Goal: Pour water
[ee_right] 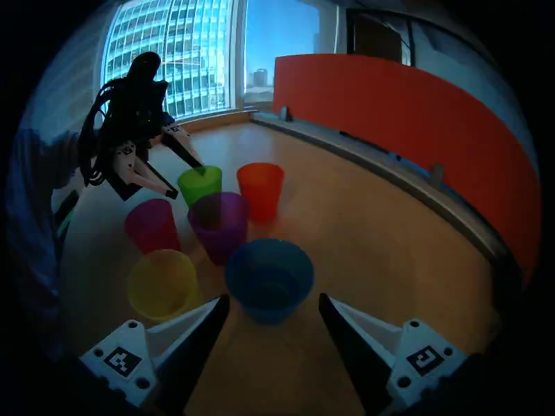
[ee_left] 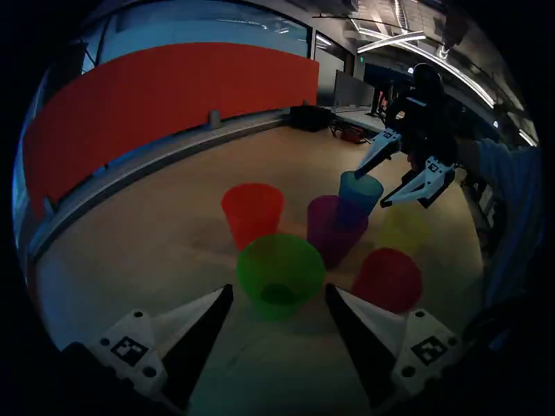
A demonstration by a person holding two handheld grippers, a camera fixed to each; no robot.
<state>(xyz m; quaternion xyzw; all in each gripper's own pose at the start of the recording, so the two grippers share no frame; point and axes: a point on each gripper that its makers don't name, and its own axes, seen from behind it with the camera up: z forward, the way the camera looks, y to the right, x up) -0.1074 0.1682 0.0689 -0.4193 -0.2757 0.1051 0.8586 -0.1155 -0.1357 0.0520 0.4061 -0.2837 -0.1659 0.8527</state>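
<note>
Pouring seems not begun: the left gripper [ee_left: 277, 290] is spread before the green cup [ee_left: 279, 267], the right gripper [ee_right: 272, 298] spread before the blue cup [ee_right: 269, 274], both cups ungrasped, mid-table [ee_right: 388, 263], away from its edges.

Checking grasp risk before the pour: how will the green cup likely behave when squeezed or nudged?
The green cup looks like translucent plastic, so probably light and slightly flexible. Its wall tapers to a narrower base, so it may slip when squeezed or tip if nudged high.
</note>
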